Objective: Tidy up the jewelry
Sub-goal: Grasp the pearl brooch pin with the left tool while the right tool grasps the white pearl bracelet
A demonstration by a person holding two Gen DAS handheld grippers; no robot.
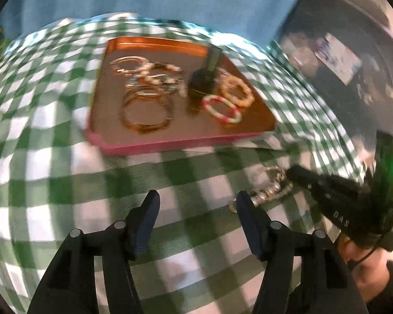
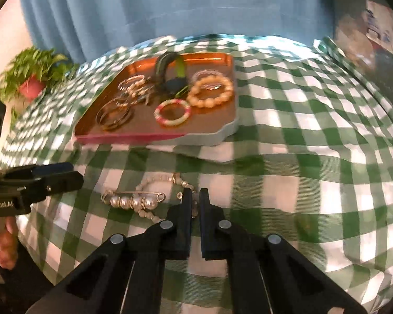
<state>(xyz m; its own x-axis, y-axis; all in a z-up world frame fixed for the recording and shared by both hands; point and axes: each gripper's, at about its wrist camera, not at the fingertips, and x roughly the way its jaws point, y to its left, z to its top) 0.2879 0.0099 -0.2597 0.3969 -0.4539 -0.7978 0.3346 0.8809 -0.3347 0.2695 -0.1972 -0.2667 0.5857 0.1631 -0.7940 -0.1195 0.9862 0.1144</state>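
An orange tray (image 1: 133, 52) (image 2: 217, 128) sits on the green checked cloth. It holds gold bangles (image 1: 144, 115) (image 2: 114, 116), a pink-and-white bracelet (image 1: 221, 108) (image 2: 173, 112), a cream bead bracelet (image 1: 237, 90) (image 2: 211, 91), pearl pieces (image 1: 149, 70) and a dark watch (image 1: 204, 76) (image 2: 170, 78). A pearl pin brooch (image 2: 133, 201) and a bead bracelet (image 2: 165, 180) lie on the cloth before the tray; both show blurred in the left wrist view (image 1: 269, 191). My right gripper (image 2: 195, 196) (image 1: 296, 172) is nearly shut on the bead bracelet. My left gripper (image 1: 196, 201) (image 2: 60, 172) is open and empty.
A blue curtain (image 2: 170, 7) hangs behind the table. A potted plant (image 2: 34, 78) stands at the far left. Dark clutter (image 1: 340, 60) lies off the table's right side. The person's hands (image 2: 4, 248) hold the grippers.
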